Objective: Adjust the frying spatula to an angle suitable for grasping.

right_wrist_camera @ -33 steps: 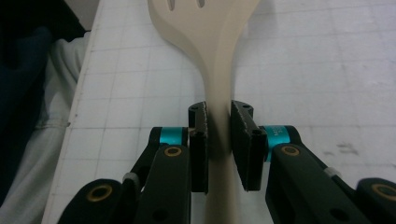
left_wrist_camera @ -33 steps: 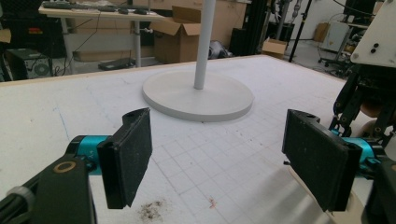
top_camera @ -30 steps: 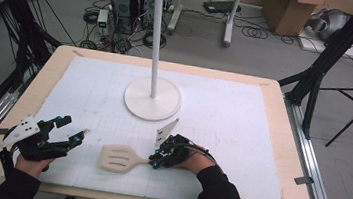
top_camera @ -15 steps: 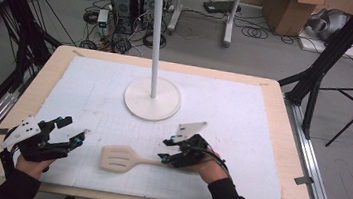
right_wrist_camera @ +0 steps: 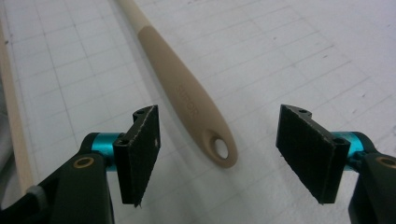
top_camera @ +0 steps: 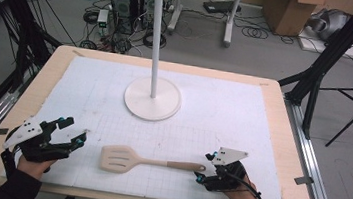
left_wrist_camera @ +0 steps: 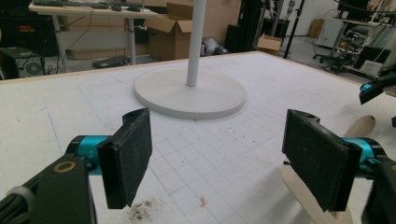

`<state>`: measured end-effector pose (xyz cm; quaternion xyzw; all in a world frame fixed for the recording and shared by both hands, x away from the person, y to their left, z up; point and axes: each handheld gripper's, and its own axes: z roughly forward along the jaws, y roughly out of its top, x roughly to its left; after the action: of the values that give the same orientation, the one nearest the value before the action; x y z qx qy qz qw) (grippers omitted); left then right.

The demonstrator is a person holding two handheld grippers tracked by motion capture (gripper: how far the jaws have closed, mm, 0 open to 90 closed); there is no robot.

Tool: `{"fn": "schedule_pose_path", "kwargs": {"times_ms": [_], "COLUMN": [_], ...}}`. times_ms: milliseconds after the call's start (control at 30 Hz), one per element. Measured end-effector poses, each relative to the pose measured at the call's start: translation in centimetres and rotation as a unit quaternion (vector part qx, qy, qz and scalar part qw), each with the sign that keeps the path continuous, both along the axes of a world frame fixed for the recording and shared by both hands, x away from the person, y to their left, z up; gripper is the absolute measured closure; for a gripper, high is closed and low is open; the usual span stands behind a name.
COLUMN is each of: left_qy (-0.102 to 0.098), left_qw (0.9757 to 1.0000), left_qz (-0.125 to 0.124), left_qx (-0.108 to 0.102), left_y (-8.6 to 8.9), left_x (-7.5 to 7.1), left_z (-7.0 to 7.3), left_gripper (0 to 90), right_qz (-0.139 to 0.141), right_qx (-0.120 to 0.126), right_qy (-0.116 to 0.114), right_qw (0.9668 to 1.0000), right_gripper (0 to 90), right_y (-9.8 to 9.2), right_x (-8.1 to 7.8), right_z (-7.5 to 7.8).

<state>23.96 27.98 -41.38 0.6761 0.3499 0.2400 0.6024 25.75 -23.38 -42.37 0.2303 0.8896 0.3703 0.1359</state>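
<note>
Slotted spatula is lying flat on the white gridded mat, with the right gripper sitting released at its handle end.

The spatula is resting near the front edge of the table, its pale blade pointing toward the left gripper and its tan handle, with a hanging hole at the tip, reaching toward the right one. In the right gripper view the handle is lying between and just ahead of the black pads, which have just been opening and are not touching it. The left gripper is hovering just left of the blade, its jaws standing wide apart and gripping nothing. The white hanger stand is standing upright well behind the spatula, mid-mat.
</note>
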Motion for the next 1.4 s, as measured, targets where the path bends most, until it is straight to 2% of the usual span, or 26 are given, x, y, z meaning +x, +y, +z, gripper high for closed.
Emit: {"fn": "schedule_pose_path", "kwargs": {"times_ms": [167, 267, 333, 500, 533, 600, 700, 1033, 1400], "left_qy": [0.000, 0.003, 0.004, 0.005, 0.005, 0.005, 0.006, 0.006, 0.006], "left_qw": [1.0000, 1.0000, 1.0000, 1.0000, 1.0000, 1.0000, 1.0000, 1.0000, 1.0000], "left_qz": [0.000, -0.001, 0.000, -0.002, -0.002, -0.002, -0.003, -0.001, -0.003], "left_qx": [0.000, 0.001, 0.001, 0.001, 0.002, 0.001, 0.003, 0.001, 0.001], "left_y": [-0.1, -0.1, -0.1, -0.2, -0.2, -0.2, -0.1, -0.2, -0.2], "left_x": [0.0, 0.1, 0.1, 0.1, 0.1, 0.1, 0.1, 0.1, 0.2], "left_z": [-0.1, -0.1, -0.1, -0.1, -0.1, -0.1, -0.1, -0.2, -0.2], "left_gripper": [24.6, 24.6, 24.6, 24.6, 24.6, 24.6, 24.7, 24.7, 24.7], "right_qz": [-0.001, -0.008, -0.008, -0.007, 0.003, 0.007, -0.001, -0.032, -0.086], "right_qx": [-0.020, -0.030, -0.029, -0.032, -0.028, -0.030, -0.039, -0.054, -0.056], "right_qy": [0.004, 0.008, 0.013, 0.008, 0.016, 0.015, 0.002, -0.014, -0.028], "right_qw": [0.9998, 0.9995, 0.9995, 0.9994, 0.9995, 0.9994, 0.9992, 0.9979, 0.9944], "right_gripper": [31.6, 40.3, 43.1, 50.2, 58.7, 58.6, 54.9, 52.3, 49.8], "right_y": [0.1, 0.0, 0.0, 0.2, 0.2, 0.4, 0.6, 1.5, 3.3], "right_x": [0.3, 0.8, 1.0, 1.2, 1.3, 1.5, 1.9, 3.6, 6.0], "right_z": [-0.4, -1.0, -1.1, -1.1, -1.1, -1.0, -1.0, -0.8, -0.7]}}
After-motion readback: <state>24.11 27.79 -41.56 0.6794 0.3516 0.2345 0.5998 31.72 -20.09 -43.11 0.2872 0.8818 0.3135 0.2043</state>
